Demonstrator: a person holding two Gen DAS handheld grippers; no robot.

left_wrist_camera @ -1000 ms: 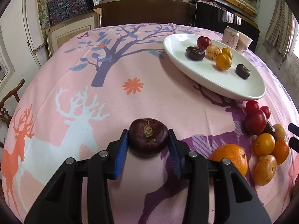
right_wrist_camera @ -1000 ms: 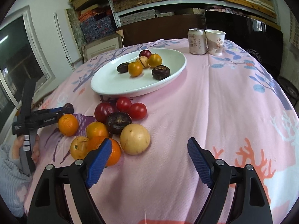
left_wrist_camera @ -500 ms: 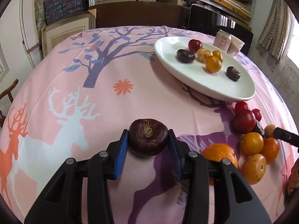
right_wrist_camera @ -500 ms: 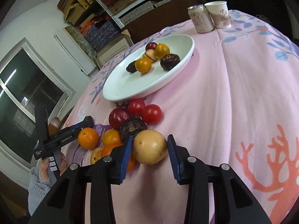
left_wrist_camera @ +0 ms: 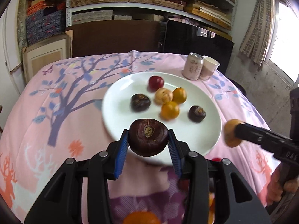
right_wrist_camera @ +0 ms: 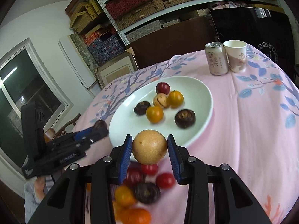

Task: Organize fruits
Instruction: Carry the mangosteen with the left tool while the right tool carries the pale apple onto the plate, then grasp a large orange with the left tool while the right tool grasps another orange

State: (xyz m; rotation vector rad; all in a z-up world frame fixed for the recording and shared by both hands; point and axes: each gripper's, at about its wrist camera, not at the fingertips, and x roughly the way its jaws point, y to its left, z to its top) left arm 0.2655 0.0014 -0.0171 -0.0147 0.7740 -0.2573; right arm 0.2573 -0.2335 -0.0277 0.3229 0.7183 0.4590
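Both fruits have left the tabletop since a second ago. The left gripper, which then held the dark purple fruit low over the pink cloth, now carries it lifted, at the centre of the left wrist view, over the near rim of the white plate. Its jaws are closed narrowly on the fruit's sides.

The right gripper has changed more: a second ago its jaws stood wide and empty beside the pile, half a second ago they closed around the round yellow fruit, and now they hold it raised, at the lower centre of the right wrist view, just before the plate's near edge. In the left view this same fruit shows at the right edge of the frame, beside the plate.

The plate already carries six fruits in its middle. The loose pile of red, dark and orange fruit lies blurred at the bottom of the right view.

So both picks look done, and the step in hand is likely the carry to the plate, with release to follow. More fruit waits in the pile, so the task is partly done.
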